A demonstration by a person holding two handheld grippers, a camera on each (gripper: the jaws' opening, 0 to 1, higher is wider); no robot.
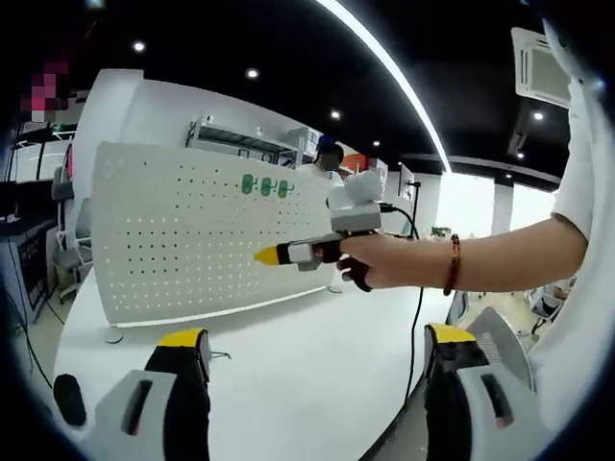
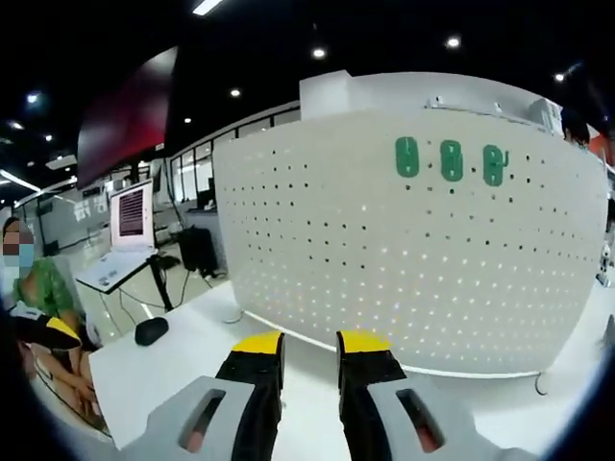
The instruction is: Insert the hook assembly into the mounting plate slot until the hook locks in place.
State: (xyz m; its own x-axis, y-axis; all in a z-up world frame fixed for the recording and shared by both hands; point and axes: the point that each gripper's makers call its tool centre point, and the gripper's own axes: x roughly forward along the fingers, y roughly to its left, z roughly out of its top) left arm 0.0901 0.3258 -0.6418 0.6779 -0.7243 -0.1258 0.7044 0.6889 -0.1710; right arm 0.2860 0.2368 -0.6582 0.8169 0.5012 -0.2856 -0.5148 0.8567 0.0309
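Note:
A white pegboard (image 1: 192,240) stands upright on the white table (image 1: 307,365), and it reaches across the right gripper view (image 2: 413,259). Three green hooks (image 2: 452,160) hang in a row near its top edge, seen smaller in the left gripper view (image 1: 264,185). My left gripper (image 1: 316,336) is wide open, with nothing between its yellow-tipped jaws. A hand holds my right gripper (image 1: 267,255) in front of the board, its yellow tip pointing at the board. In its own view the right gripper (image 2: 312,344) has a narrow gap between the jaws and holds nothing.
A small wire piece (image 1: 219,355) lies on the table by my left jaw. A black mouse (image 2: 151,330) sits near the table's edge, a monitor (image 2: 132,216) stands on a desk behind it, and a person in green (image 2: 38,288) sits at the left. A black cable (image 1: 418,298) hangs at the table's right edge.

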